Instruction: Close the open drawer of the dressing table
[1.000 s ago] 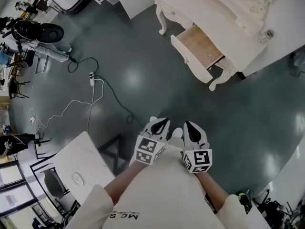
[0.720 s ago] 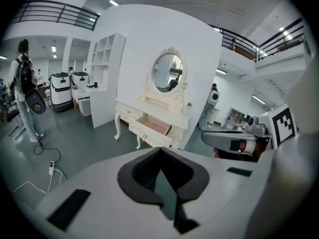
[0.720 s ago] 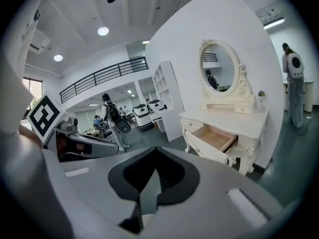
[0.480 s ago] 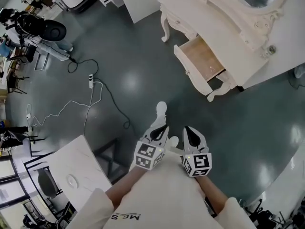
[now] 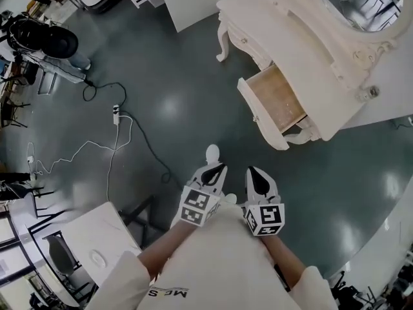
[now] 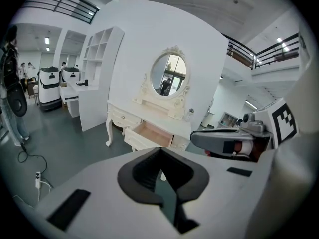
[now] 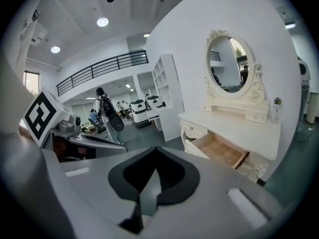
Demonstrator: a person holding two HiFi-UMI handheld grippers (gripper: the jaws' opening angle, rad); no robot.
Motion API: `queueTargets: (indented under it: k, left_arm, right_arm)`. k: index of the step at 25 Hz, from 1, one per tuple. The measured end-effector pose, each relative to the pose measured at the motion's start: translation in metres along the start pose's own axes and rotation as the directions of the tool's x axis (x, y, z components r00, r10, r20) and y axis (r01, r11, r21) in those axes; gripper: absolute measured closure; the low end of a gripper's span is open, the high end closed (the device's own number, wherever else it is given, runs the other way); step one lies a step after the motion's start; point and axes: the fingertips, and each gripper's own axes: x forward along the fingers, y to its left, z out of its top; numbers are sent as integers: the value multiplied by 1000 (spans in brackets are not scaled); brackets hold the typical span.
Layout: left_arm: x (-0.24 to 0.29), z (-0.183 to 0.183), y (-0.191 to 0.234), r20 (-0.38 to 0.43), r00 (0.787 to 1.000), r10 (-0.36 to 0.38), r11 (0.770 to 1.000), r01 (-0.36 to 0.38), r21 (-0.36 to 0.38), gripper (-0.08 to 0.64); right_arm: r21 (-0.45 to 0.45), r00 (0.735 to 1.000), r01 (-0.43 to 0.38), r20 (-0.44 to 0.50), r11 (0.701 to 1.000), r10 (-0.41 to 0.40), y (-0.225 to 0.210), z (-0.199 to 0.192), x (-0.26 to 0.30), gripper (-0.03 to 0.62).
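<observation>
One drawer (image 5: 276, 102) is open – it is pulled well out of the front of the cream dressing table (image 5: 303, 50), below the tabletop (image 5: 322, 76) and the oval mirror (image 5: 361, 2), with its pale wooden bottom laid bare and nothing to be seen inside. It lies ahead and to the right of the two grippers, well apart from both, across a stretch of dark, glossy floor (image 5: 174, 108).

The left gripper (image 5: 213, 172) and the right gripper (image 5: 257, 178) are held side by side close to the person's body. In each gripper view the fingers are brought together to a narrow slit, and nothing is held between them.

The drawer is judged to be rigid, painted wood, light while empty, and likely to slide on its runners under a modest, steady push. No grasp should be needed: the drawer front (image 5: 259, 116) offers a broad, flat face, and it is best pressed near its middle so that the box is not skewed and jammed. The glossy paint may be slippery to the fingers, and the carved legs and trim look delicate, so a slam is better avoided.

Little writing can be read. Letters resembling "MC S" are printed on the person's white garment (image 5: 169, 292), seen upside down. Only black-and-white square markers are carried on the gripper cubes – no words. No brand or label is made out on the dressing table.
</observation>
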Motion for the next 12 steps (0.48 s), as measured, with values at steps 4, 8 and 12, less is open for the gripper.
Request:
queueTargets:
  k: [4, 8, 12]
  left_arm:
    - [17, 35, 36, -3, 1000, -29, 999, 29, 20, 551]
    - [44, 57, 75, -34, 998, -57, 998, 58, 16, 551]
    - [63, 72, 105, -76, 994, -74, 997, 76, 19, 551]
  right_arm:
    - [1, 1000, 25, -12, 1000, -25, -2, 25, 45, 592]
    - [-2, 999, 44, -12, 999, -44, -7, 49, 90, 591]
    - [23, 994, 102, -32, 994, -101, -22, 59, 119, 591]
